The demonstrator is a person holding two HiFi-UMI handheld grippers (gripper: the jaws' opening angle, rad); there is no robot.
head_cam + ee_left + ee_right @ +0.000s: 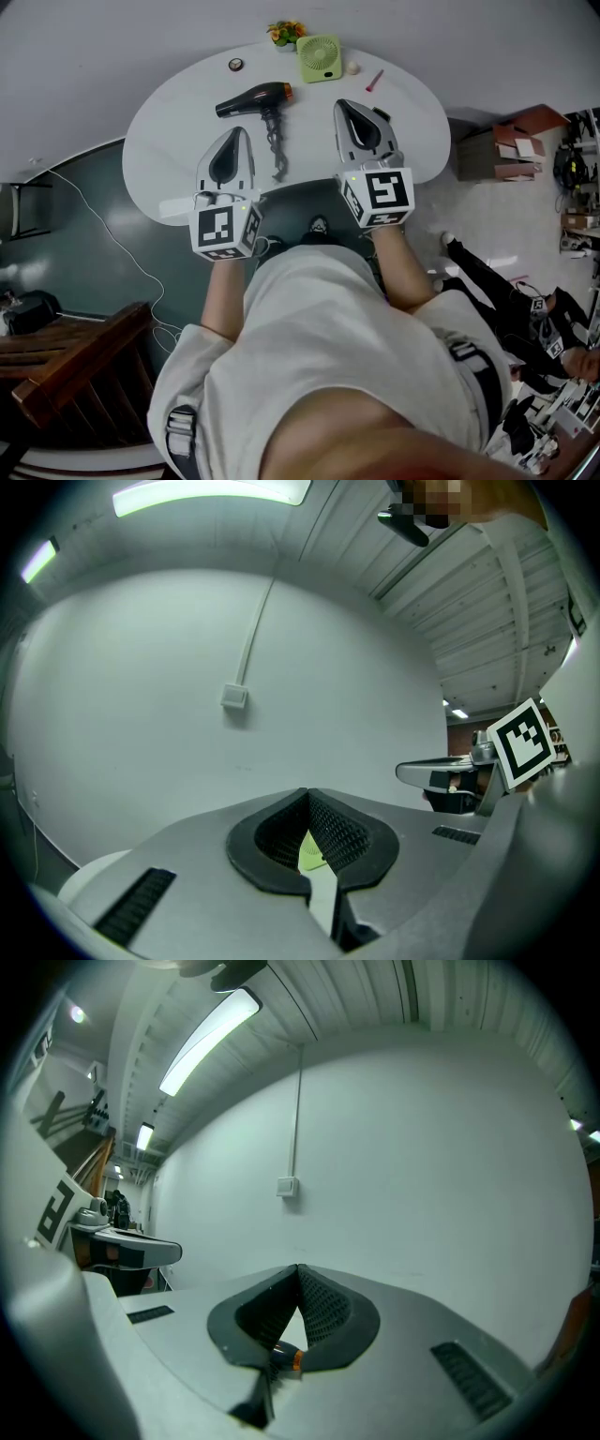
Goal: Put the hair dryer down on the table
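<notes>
Closest in, at the bottom of the head view, is the person in a pale shirt, forearms reaching up the frame. Each hand carries a gripper with a black-and-white marker cube at its base.

The left gripper sits left of centre and the right gripper right of centre and a bit higher. Both hang over the near edge of the white oval table.

Seen from its own camera, the left gripper's jaws are closed tip to tip with nothing between them. Only a sliver of green shows through the hollow behind the pads. The right gripper's jaws are likewise fully closed and empty, with a bit of black and orange visible through their hollow.

Just beyond the grippers, between them and nearer the left one, the hair dryer lies flat on the table. It is black with an orange end pointing right, and neither gripper touches it. Its coiled cord trails down toward the near edge.

Farther up the frame stand a green fan and, just behind it, a small plant. A round disc lies to their left and a pink stick to their right.

Off the table, a wooden chair fills the lower left and cardboard boxes sit at the right. A plain white wall closes the far side.
</notes>
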